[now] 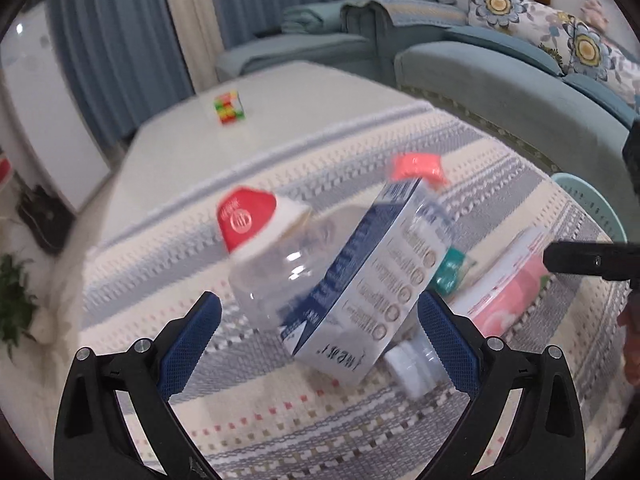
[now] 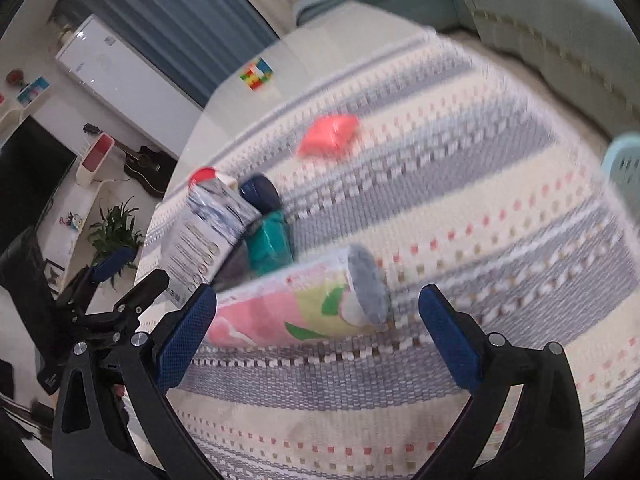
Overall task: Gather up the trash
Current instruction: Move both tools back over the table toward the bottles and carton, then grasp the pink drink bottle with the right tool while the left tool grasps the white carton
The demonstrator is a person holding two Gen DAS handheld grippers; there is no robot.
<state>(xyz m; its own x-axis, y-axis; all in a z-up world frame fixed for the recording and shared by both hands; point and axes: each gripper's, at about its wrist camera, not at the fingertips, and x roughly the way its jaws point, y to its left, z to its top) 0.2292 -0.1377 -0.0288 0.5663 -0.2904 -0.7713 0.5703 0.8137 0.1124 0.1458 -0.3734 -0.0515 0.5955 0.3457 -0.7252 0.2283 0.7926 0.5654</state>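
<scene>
A living room table (image 1: 280, 92) is half covered by a woven cloth (image 1: 480, 168) striped grey and cream, with a blue-green sofa (image 1: 500, 92) and flowered cushions (image 1: 516, 12) behind it and blue curtains (image 1: 120, 28) along the far wall. A puzzle cube (image 1: 229, 108) sits alone on the bare end of the table. Trash lies in a loose heap on the cloth: a clear plastic bottle (image 1: 280, 272) with a red label, a blue-and-white carton (image 1: 372, 280) leaning across it, a small teal packet (image 1: 450, 270), a pink packet (image 1: 508, 300) and an orange-red wrapper (image 1: 416, 166). Print on the carton is too blurred to read. The left gripper (image 1: 320, 316), its blue-padded fingers spread wide, hangs just in front of the bottle and carton, touching neither. The right gripper (image 2: 318, 312), equally wide apart, frames the pink packet's grey end without contact. A pale teal basket (image 1: 596, 200) stands at the table's right edge. A guitar (image 2: 150, 166) and a potted plant (image 2: 114, 228) line the wall beyond.
</scene>
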